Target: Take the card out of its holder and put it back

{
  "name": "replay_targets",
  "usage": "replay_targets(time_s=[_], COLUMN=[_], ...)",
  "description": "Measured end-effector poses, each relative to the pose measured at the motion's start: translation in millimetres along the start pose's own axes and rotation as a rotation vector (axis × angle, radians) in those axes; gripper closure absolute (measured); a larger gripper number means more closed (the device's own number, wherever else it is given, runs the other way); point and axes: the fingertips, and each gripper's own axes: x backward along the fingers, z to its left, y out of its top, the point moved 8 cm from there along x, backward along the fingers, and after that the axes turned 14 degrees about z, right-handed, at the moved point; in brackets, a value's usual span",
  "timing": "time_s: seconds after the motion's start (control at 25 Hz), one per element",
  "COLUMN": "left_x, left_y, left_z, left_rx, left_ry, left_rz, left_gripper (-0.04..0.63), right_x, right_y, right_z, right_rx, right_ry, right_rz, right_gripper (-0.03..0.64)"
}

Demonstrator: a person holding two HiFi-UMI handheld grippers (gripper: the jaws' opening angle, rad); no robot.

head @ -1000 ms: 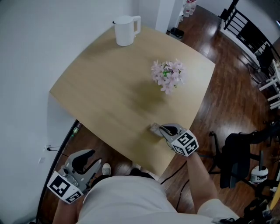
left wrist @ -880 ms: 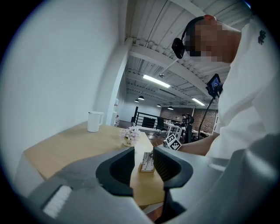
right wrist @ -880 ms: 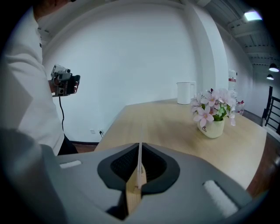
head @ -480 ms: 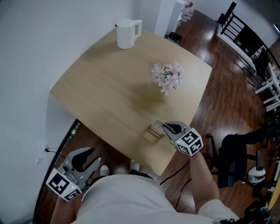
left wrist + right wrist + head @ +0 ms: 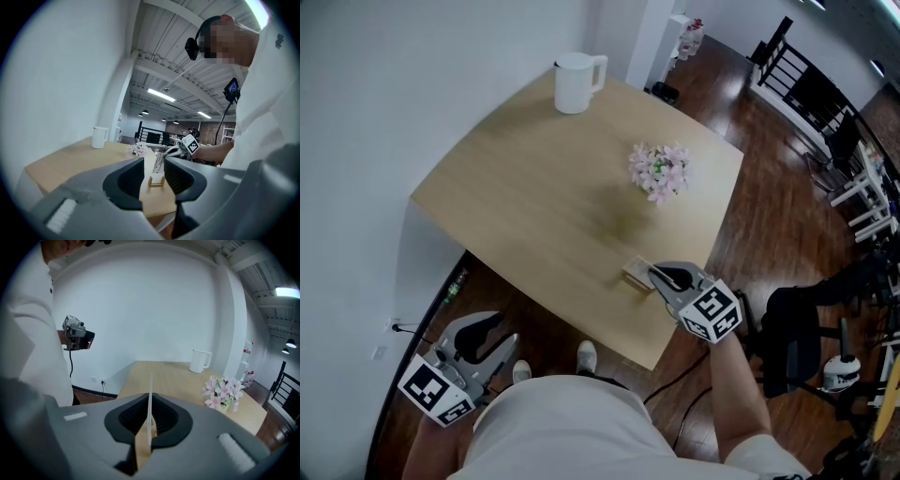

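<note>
A small wooden card holder stands near the table's front right edge, and it also shows as a low wooden frame in the left gripper view. My right gripper reaches it from the right. In the right gripper view the thin white card stands edge-on between the jaws, with the holder's wood just below; the right gripper is shut on the card. My left gripper hangs low, left of the person and off the table, open and with nothing in it.
On the light wooden table stand a white jug at the far corner and a bunch of pink flowers at mid-right. A white wall runs along the left. A black chair stands on the dark wood floor at right.
The head view has shifted slightly. My right gripper stays at the card holder near the table edge, and the left gripper stays low beside the person.
</note>
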Motion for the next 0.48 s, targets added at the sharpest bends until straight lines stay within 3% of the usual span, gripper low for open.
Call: replay_targets(time_s=[0.48], left_x=[88.4], left_y=[-41.9], left_z=[29.2], left_rx=[-0.024], left_ry=[-0.041], left_rz=[-0.027], left_gripper=[0.456], right_x=[1.1], right_y=[64.8], right_z=[147.5], right_rx=[0.036], right_ry=[0.012], right_rz=[-0.016], right_gripper=[0.595])
